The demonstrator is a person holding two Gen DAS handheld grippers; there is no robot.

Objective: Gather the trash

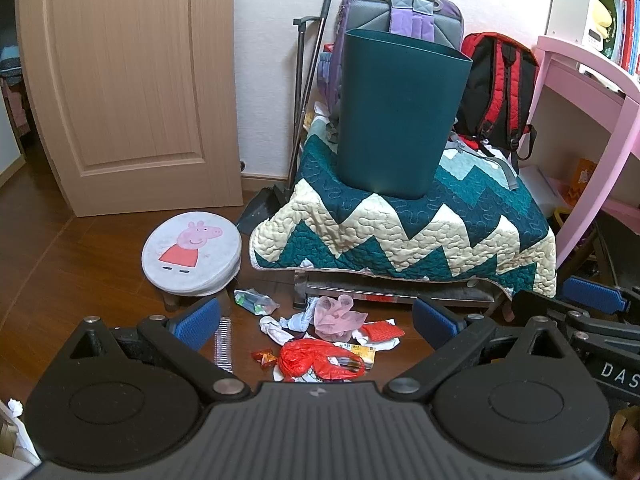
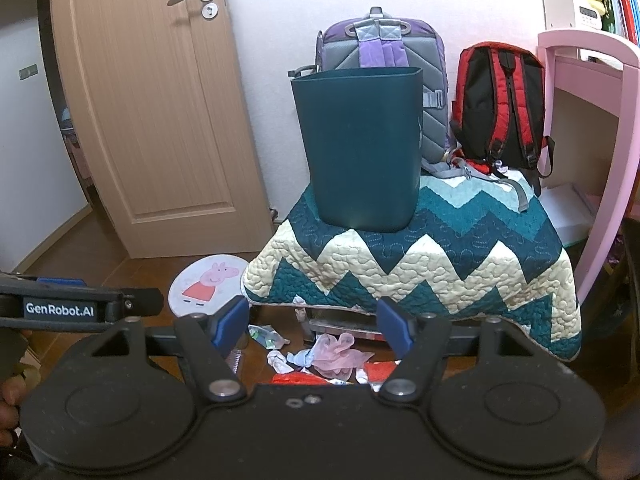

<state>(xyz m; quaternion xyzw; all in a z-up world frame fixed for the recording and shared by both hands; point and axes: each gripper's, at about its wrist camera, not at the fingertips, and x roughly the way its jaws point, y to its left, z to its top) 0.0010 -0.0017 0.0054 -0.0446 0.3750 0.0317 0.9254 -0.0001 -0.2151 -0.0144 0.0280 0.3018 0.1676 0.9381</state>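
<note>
Both grippers hung over the wooden floor with nothing between their blue pads: I had the left gripper (image 1: 316,318) spread wide and the right gripper (image 2: 313,327) spread too. Below them lay the trash pile (image 1: 320,344): a red plastic bag (image 1: 316,360), a pink crumpled glove (image 1: 336,316), white scraps and a clear wrapper (image 1: 256,302). Farther off, the dark teal bin (image 1: 396,116) stood upright on a zigzag quilt (image 1: 404,236), backpacks behind it. To the left sat a small cartoon-pig stool (image 1: 194,250).
</note>
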